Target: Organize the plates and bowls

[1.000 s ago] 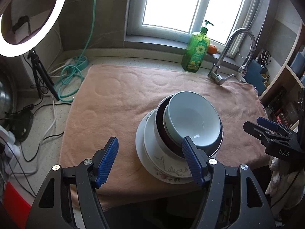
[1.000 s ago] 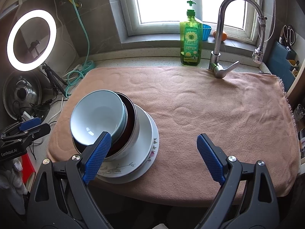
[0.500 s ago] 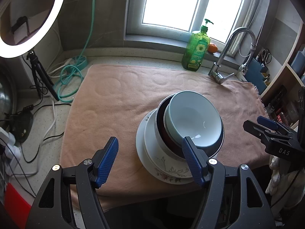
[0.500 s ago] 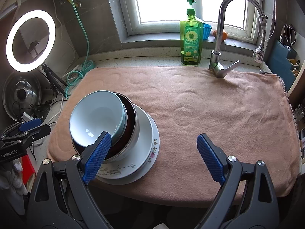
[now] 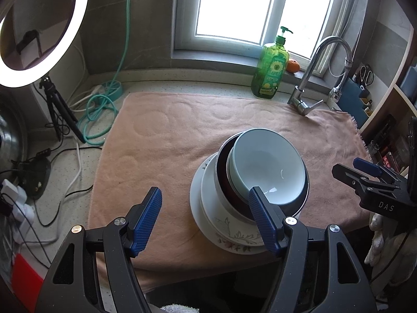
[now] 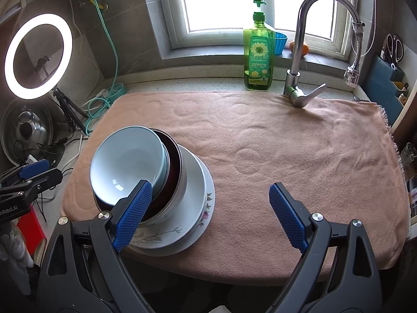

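Observation:
One stack of dishes stands on the pink towel (image 5: pixel 166 140) (image 6: pixel 286 143). A pale blue bowl (image 5: pixel 265 165) (image 6: pixel 127 156) sits tilted on top, inside a dark red bowl with a metal outer wall (image 5: pixel 224 182) (image 6: pixel 174 164). Below lie a white plate and a flower-patterned plate (image 5: pixel 234 242) (image 6: pixel 198 208). My left gripper (image 5: pixel 206 208) hovers open just in front of the stack, its right finger over the bowls' near rim. My right gripper (image 6: pixel 208 208) stands open too, its left finger overlapping the stack; nothing is between either pair of fingers.
A green soap bottle (image 5: pixel 271 70) (image 6: pixel 258 52) and a chrome tap (image 5: pixel 312 78) (image 6: pixel 307 52) stand at the back by the window sill. A ring light on a tripod (image 5: pixel 39 26) (image 6: pixel 36 54), cables and a green hose (image 5: pixel 101 109) crowd the left counter. Shelves rise at the right.

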A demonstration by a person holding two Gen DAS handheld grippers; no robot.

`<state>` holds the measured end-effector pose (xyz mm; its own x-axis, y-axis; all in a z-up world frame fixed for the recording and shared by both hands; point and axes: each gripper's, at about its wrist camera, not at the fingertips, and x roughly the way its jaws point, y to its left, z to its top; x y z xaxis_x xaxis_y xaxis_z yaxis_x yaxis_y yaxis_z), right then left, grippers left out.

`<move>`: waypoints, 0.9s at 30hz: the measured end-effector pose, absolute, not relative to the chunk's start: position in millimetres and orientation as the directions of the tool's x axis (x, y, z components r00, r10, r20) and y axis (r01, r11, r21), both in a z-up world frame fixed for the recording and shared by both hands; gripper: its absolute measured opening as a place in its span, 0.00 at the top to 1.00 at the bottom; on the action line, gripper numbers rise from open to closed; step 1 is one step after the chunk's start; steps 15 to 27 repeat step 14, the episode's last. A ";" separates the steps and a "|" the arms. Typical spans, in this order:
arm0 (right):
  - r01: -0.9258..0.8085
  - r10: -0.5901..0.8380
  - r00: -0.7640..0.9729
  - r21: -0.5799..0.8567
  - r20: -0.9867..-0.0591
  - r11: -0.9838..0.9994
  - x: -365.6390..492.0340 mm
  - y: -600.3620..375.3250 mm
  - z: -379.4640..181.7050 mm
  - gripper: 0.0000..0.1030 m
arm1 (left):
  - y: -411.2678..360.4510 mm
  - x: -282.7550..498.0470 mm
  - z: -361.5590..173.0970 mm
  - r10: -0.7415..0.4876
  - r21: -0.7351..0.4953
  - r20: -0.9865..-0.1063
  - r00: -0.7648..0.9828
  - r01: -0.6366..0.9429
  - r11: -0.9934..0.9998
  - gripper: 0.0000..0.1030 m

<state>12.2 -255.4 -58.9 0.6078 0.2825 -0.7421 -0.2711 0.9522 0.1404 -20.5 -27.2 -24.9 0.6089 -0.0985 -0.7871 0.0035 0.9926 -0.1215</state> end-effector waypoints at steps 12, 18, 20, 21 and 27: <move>-0.264 0.274 0.604 0.137 -0.748 0.955 17.3 -253.7 -61.0 0.09 | -31.0 -14.4 -22.6 -0.074 -0.082 -0.776 0.626 0.017 0.997 0.33; -0.260 0.273 0.604 0.139 -0.749 0.956 18.1 -254.5 -62.1 0.09 | -29.0 -12.5 -25.4 -0.067 -0.080 -0.779 0.623 0.007 0.997 0.33; -0.260 0.273 0.604 0.139 -0.749 0.956 18.1 -254.5 -62.1 0.09 | -29.0 -12.5 -25.4 -0.067 -0.080 -0.779 0.623 0.007 0.997 0.33; -0.260 0.273 0.604 0.139 -0.749 0.956 18.1 -254.5 -62.1 0.09 | -29.0 -12.5 -25.4 -0.067 -0.080 -0.779 0.623 0.007 0.997 0.33; -0.260 0.273 0.604 0.139 -0.749 0.956 18.1 -254.5 -62.1 0.09 | -29.0 -12.5 -25.4 -0.067 -0.080 -0.779 0.623 0.007 0.997 0.33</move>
